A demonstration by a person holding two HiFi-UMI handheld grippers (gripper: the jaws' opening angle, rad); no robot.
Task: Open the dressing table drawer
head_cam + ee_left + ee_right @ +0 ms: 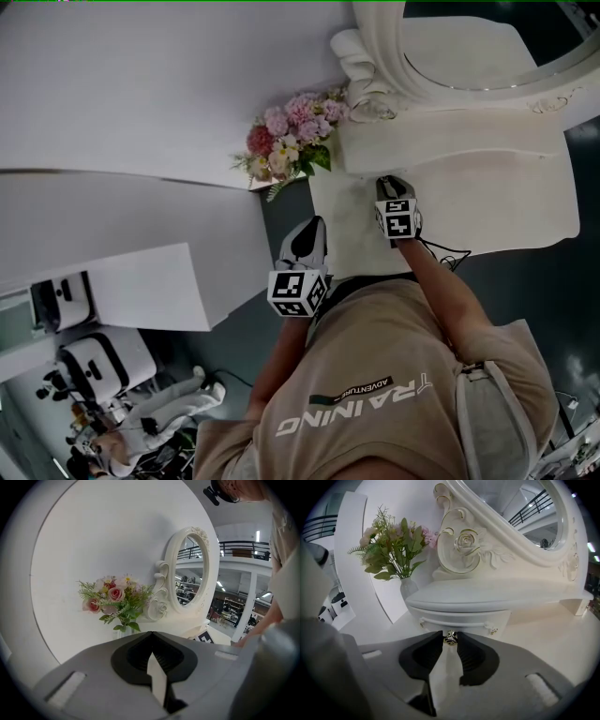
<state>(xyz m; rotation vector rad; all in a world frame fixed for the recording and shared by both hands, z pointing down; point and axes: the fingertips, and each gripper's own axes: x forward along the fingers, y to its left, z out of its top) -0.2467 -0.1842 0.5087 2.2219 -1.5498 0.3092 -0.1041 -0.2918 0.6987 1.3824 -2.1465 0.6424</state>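
The white dressing table [487, 211] carries an oval mirror [511, 513] on a carved base. Under that base sits a small curved drawer [461, 619] with a metal knob [450, 638] at its middle. My right gripper [450, 641] is shut on that knob, with both jaw tips pressed against its sides. In the head view the right gripper [393, 184] reaches over the tabletop toward the mirror base. My left gripper [151, 637] is shut with nothing in it, held off the table's left edge [313, 227] and pointing past the flowers.
A vase of pink flowers [291, 141] stands at the table's left corner, close to the drawer [391, 543]. White wall panels [141, 84] rise behind the table. Another person [141, 422] and some equipment [94, 361] are at the lower left.
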